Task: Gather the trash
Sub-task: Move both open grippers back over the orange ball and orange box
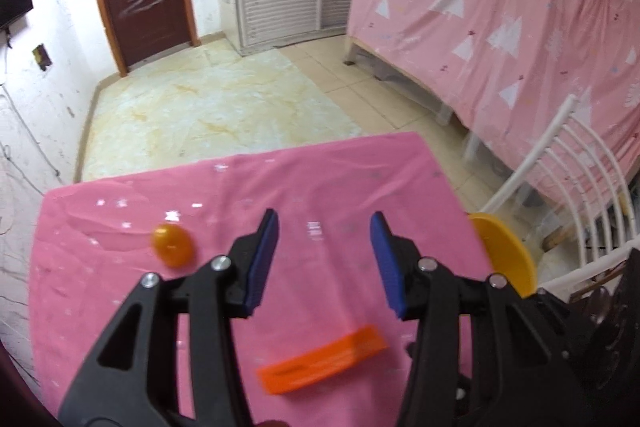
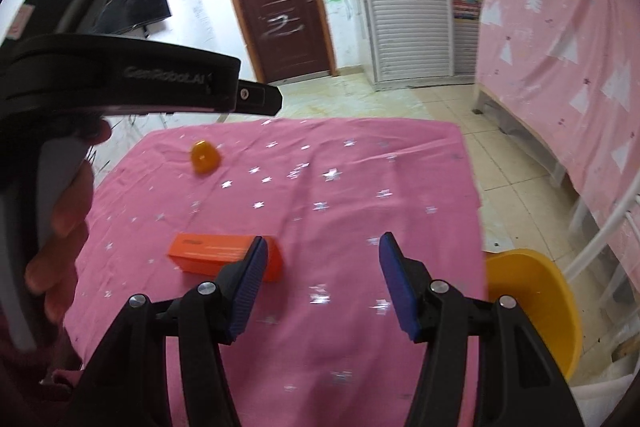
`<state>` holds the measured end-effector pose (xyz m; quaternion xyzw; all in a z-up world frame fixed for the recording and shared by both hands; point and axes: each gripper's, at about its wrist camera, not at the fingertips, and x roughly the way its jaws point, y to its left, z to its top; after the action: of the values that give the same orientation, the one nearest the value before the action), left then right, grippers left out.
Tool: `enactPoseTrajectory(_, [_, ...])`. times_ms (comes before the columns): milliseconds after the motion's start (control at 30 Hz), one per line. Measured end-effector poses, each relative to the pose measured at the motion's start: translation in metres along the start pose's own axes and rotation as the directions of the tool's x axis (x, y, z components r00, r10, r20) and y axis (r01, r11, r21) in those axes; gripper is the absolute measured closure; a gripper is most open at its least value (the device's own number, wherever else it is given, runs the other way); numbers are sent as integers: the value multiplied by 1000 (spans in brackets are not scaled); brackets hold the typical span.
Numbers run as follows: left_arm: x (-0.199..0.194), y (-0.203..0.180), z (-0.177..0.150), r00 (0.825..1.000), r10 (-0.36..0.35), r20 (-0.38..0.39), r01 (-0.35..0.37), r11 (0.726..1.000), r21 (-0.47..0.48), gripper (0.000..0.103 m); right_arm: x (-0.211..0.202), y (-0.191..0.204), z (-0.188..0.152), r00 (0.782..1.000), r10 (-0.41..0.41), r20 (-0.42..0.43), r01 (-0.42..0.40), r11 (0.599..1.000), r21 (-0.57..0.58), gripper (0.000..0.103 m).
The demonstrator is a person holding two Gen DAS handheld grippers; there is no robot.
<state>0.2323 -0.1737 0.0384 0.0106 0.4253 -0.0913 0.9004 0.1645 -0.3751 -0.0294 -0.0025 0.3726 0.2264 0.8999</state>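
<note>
Above the pink tablecloth (image 2: pixel 320 187), both grippers hung with their jaws spread and nothing between them. The left gripper (image 1: pixel 324 227) sat over bare cloth, with the orange box (image 1: pixel 320 363) lying flat below its fingers and the small amber ball (image 1: pixel 173 243) off to the left, well inside the cloth's edge. The right gripper (image 2: pixel 320 247) stood just beside the box's end. A yellow bin (image 2: pixel 532 311) sat beyond the table's right edge, beside a white chair (image 1: pixel 568 163); open tiled floor (image 1: pixel 224 107) lay past the far edge.
</note>
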Motion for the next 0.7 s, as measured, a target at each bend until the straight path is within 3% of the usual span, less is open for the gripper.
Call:
enactPoseTrajectory(300, [2, 61, -2, 999, 39, -3, -39, 996, -75, 47, 25, 37, 3, 998, 43, -52, -45, 998, -50, 50])
enactPoseTrajectory(400, [3, 75, -3, 999, 38, -10, -39, 995, -87, 47, 30, 47, 5, 997, 54, -62, -58, 997, -60, 38])
enactPoseTrajectory(533, [11, 91, -2, 999, 49, -19, -50, 993, -102, 37, 36, 56, 6, 996, 49, -71, -54, 996, -70, 17])
enactPoseTrajectory(700, [21, 110, -6, 998, 51, -35, -55, 991, -120, 37, 48, 73, 3, 995, 15, -94, -25, 993, -113, 11])
